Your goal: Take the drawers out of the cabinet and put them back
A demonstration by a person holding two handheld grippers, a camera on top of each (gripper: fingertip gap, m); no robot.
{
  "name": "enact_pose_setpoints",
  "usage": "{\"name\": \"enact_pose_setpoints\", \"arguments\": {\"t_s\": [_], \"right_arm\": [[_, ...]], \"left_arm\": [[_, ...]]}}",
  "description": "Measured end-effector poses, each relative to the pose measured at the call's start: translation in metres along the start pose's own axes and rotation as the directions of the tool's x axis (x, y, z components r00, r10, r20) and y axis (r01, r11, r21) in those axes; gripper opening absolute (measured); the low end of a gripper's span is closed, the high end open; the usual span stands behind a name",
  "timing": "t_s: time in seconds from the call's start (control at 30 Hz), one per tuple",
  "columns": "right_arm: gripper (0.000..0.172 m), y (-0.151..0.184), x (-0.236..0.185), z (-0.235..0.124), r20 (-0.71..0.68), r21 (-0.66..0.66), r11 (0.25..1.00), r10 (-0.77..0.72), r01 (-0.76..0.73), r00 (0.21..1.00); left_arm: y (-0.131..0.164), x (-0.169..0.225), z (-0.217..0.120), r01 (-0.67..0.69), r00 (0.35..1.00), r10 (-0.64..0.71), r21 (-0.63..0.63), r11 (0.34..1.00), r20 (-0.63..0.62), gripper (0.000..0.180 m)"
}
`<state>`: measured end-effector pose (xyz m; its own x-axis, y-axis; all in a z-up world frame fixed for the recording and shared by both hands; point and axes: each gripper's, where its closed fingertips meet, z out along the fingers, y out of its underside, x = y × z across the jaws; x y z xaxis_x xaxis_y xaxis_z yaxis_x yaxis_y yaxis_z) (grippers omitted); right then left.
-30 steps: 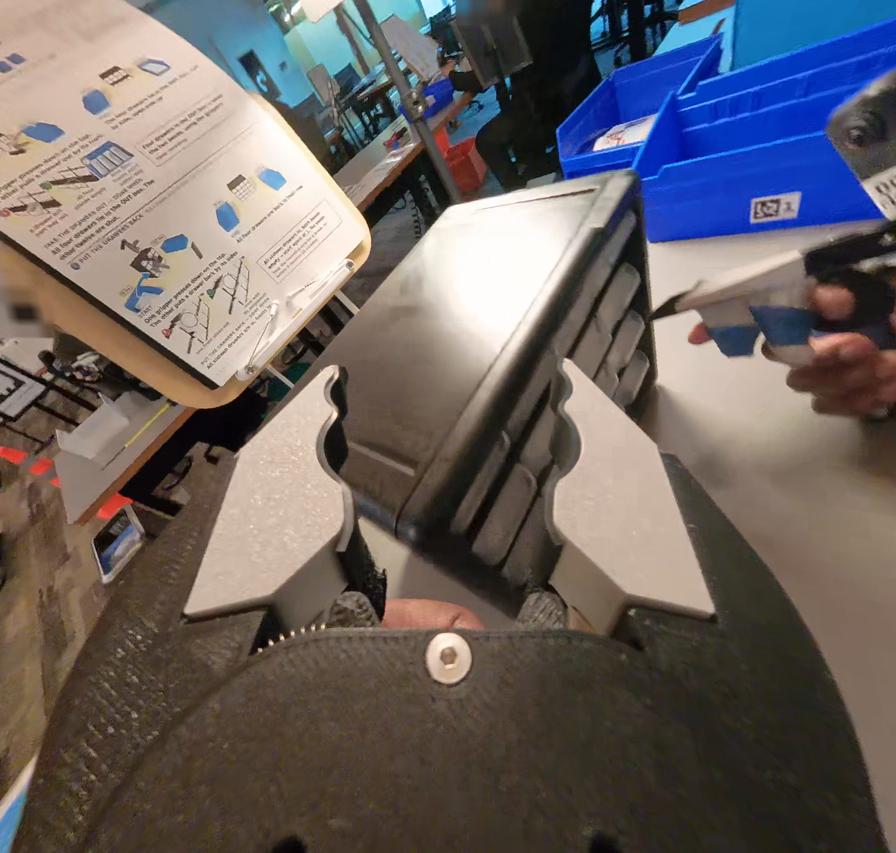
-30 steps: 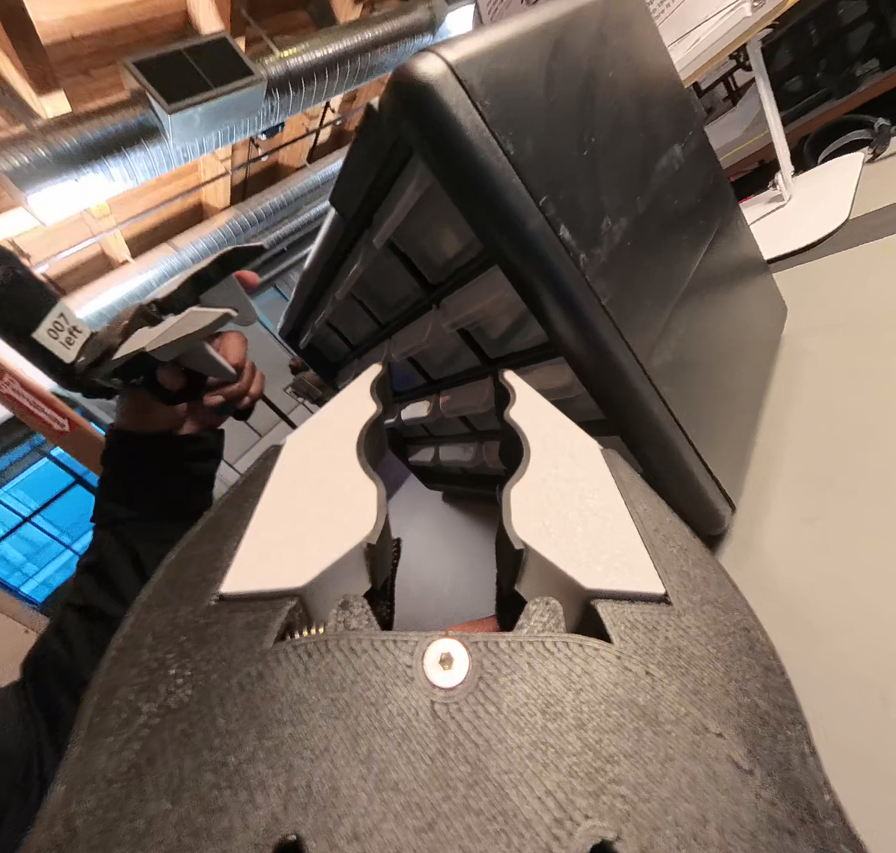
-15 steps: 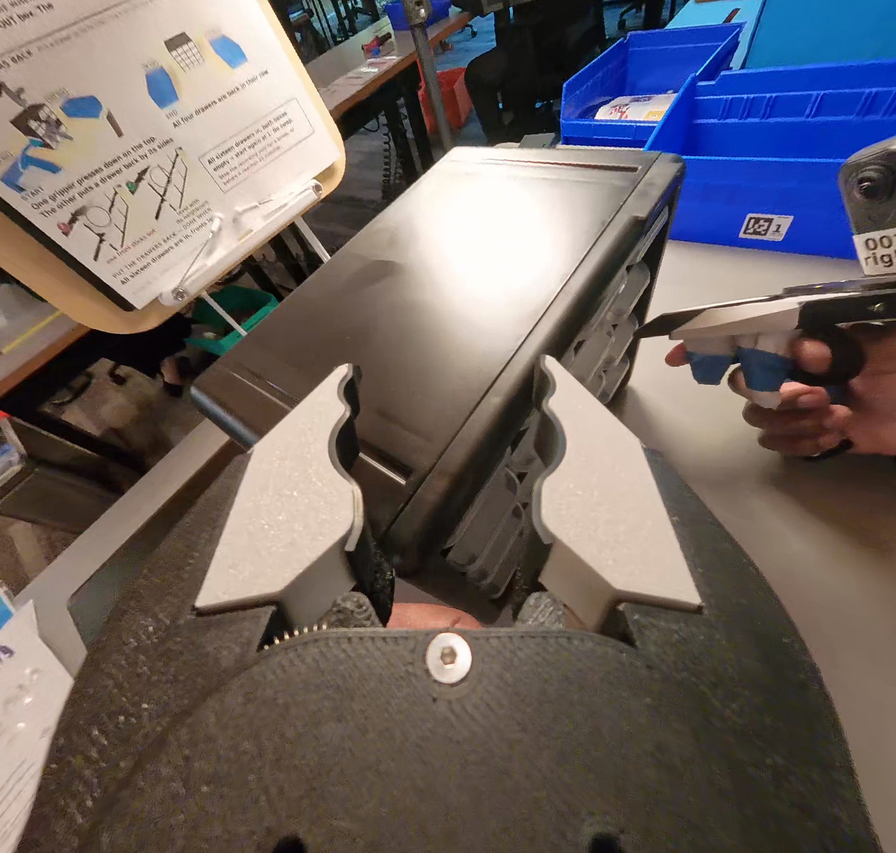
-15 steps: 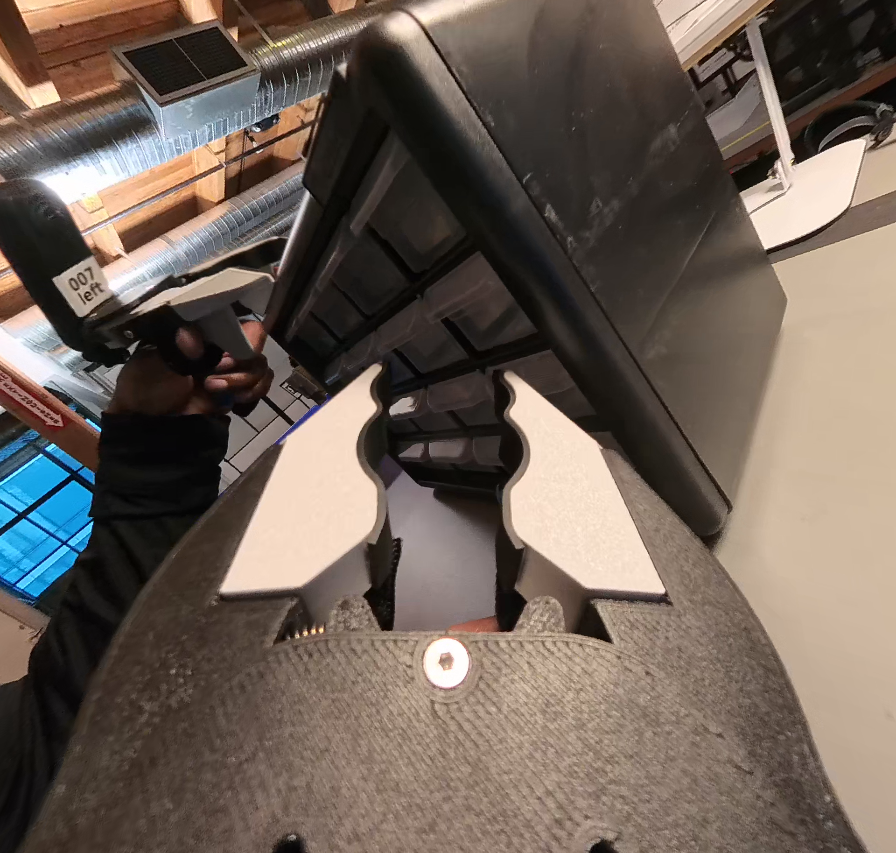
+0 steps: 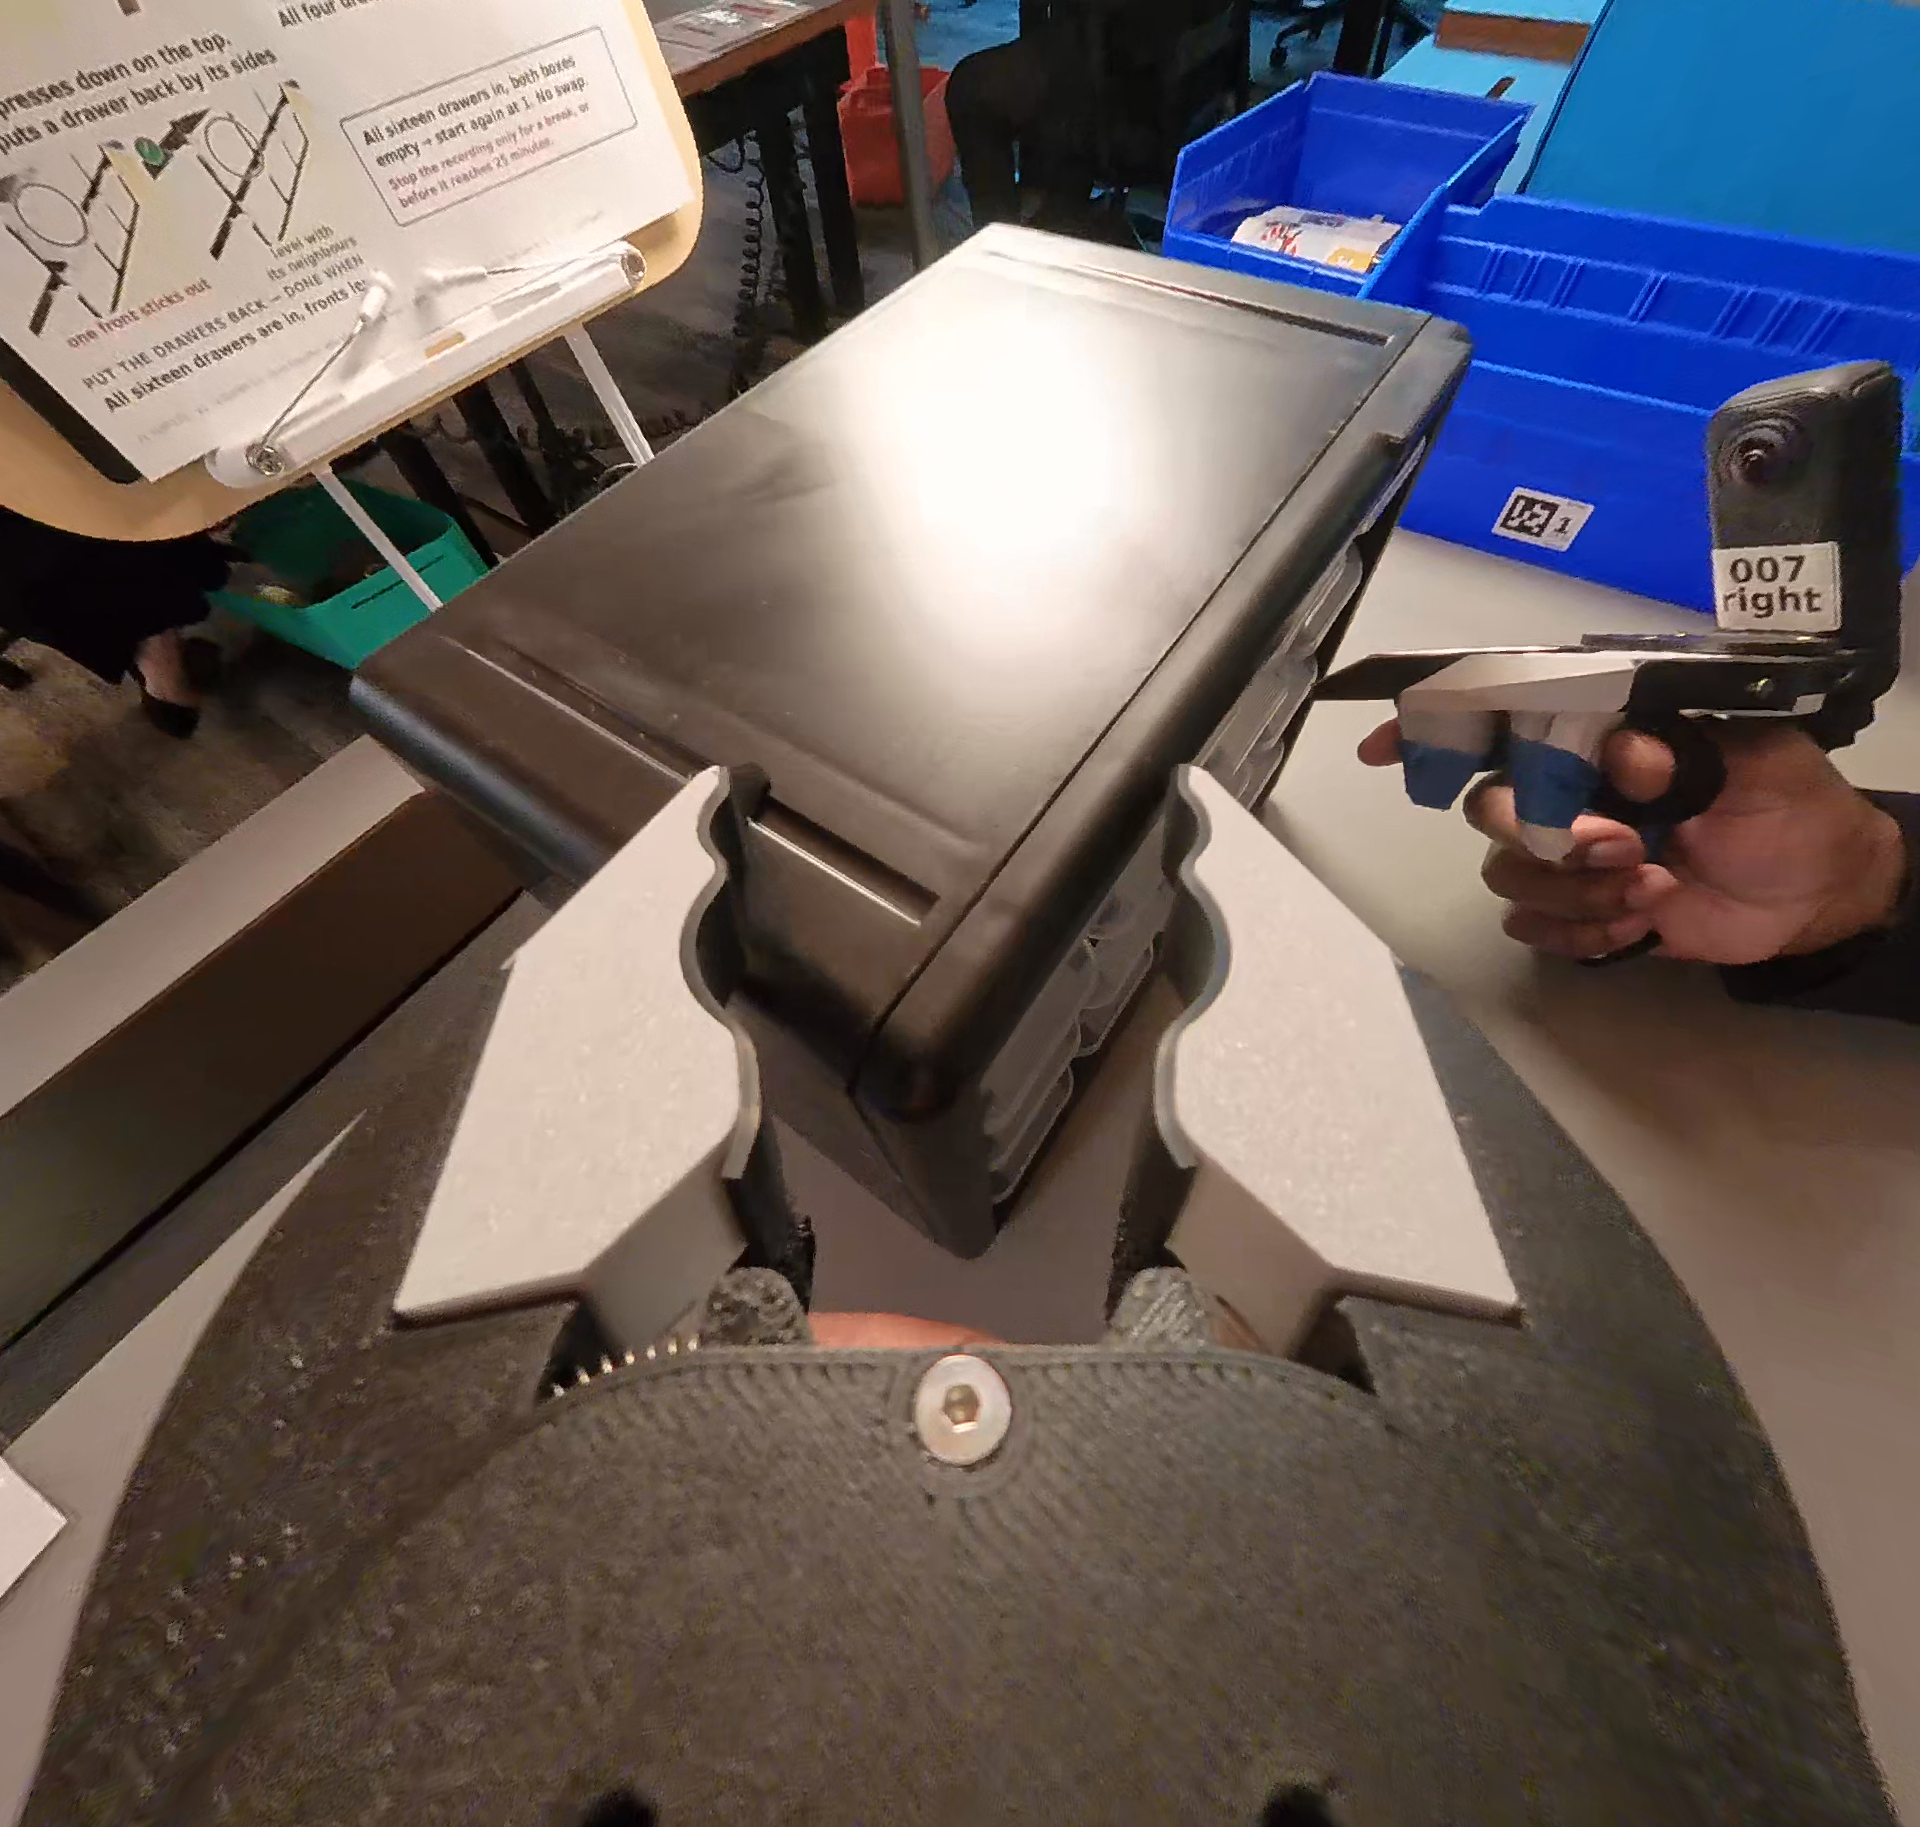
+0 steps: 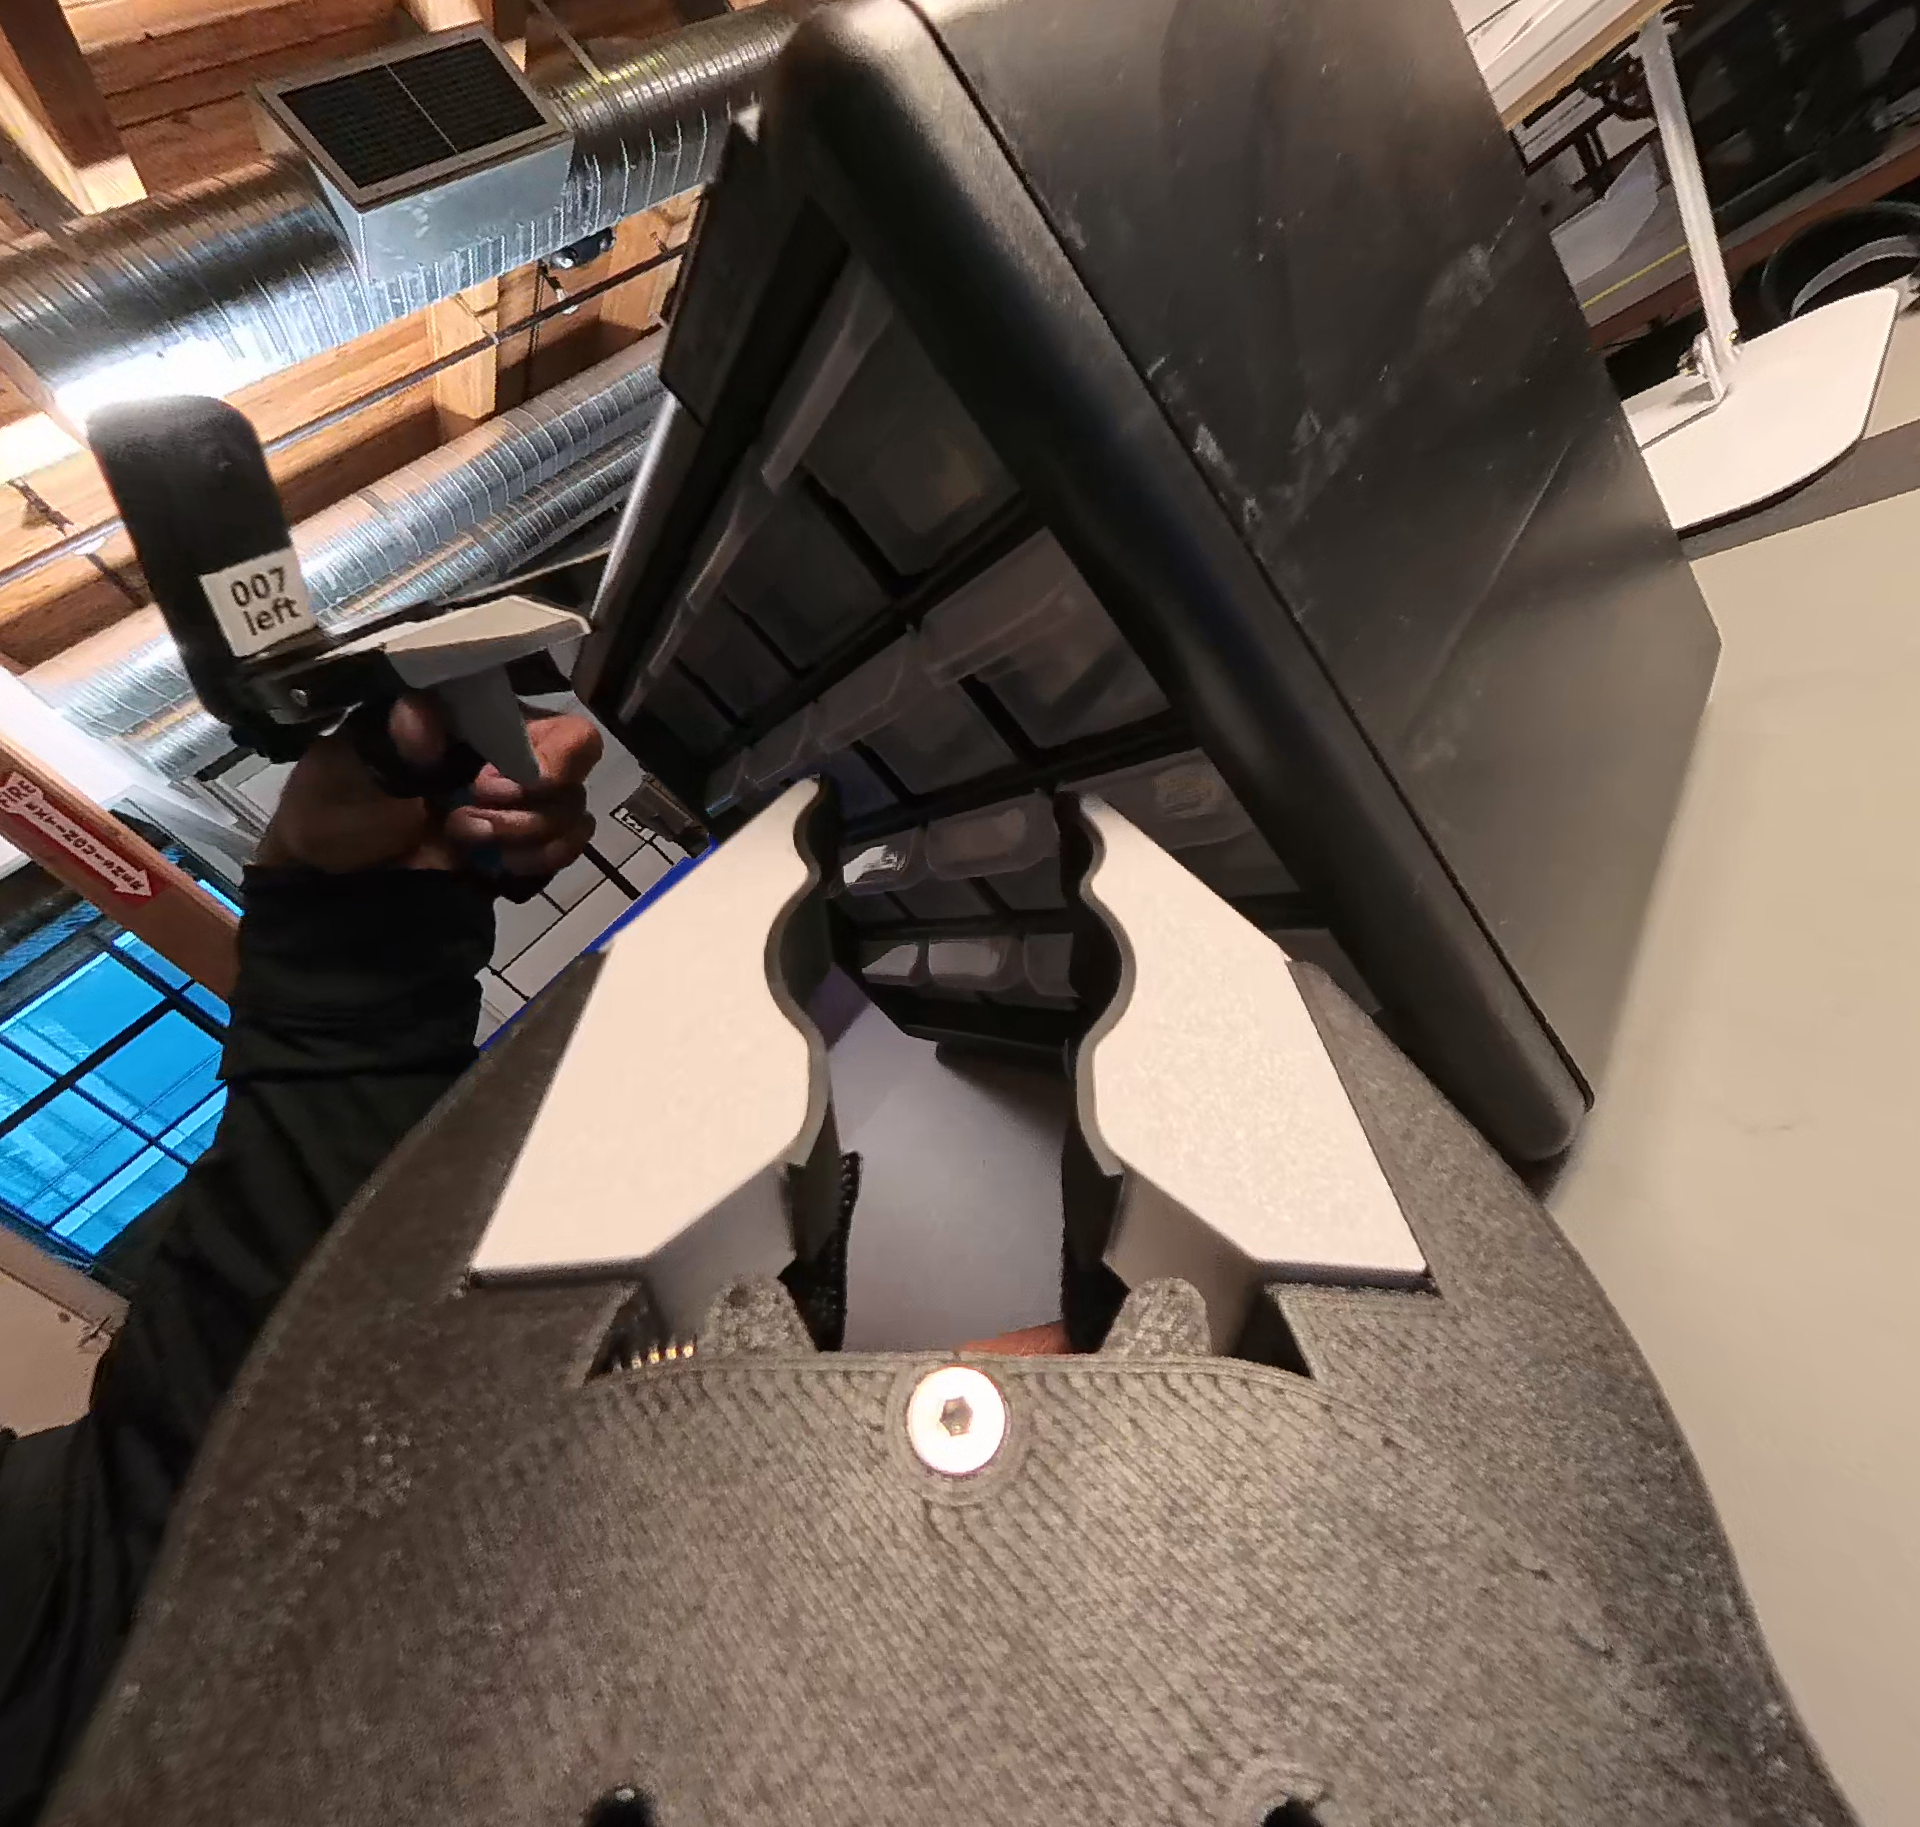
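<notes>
The black drawer cabinet [image 5: 987,551] stands on the grey table [image 5: 1610,1102]. In the left wrist view I look down on its top. My left gripper [image 5: 951,801] is wide open, its fingers straddling the near top corner without pressing on it. In the right wrist view [image 6: 488,634] its tips reach the cabinet's upper front edge. My right gripper [image 6: 945,811] is open and empty, pointing up at the clear plastic drawers [image 6: 935,697] in the cabinet's front [image 6: 1299,427]. In the left wrist view [image 5: 1455,676] its tips are at the drawer fronts [image 5: 1288,655].
Blue bins [image 5: 1662,354] stand behind the cabinet. An instruction board on a white stand [image 5: 312,167] is at the back left; its base [image 6: 1766,395] rests on the table. A green bin [image 5: 343,572] sits below the table's edge.
My left gripper has swung up over the cabinet's top and its jaws have opened wider. My right gripper has stayed in place, open, in front of the drawers.
</notes>
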<state>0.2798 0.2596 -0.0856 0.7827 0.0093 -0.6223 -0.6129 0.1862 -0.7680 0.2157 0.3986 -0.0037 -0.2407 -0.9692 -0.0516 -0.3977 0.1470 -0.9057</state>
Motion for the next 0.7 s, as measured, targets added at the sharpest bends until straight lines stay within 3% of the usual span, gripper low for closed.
{"name": "enact_pose_setpoints", "arguments": {"t_s": [0.3,0.7], "right_arm": [[0.044,-0.010,0.002,0.001,-0.012,0.075,0.997,0.019,-0.018,1.000],[0.040,-0.017,0.011,0.012,-0.041,0.219,0.956,0.211,-0.198,0.977]], "left_arm": [[0.001,0.000,0.001,-0.003,1.000,0.003,0.001,1.000,0.007,0.083],[0.000,0.000,0.001,-0.009,1.000,0.009,0.005,1.000,0.009,0.083]]}}
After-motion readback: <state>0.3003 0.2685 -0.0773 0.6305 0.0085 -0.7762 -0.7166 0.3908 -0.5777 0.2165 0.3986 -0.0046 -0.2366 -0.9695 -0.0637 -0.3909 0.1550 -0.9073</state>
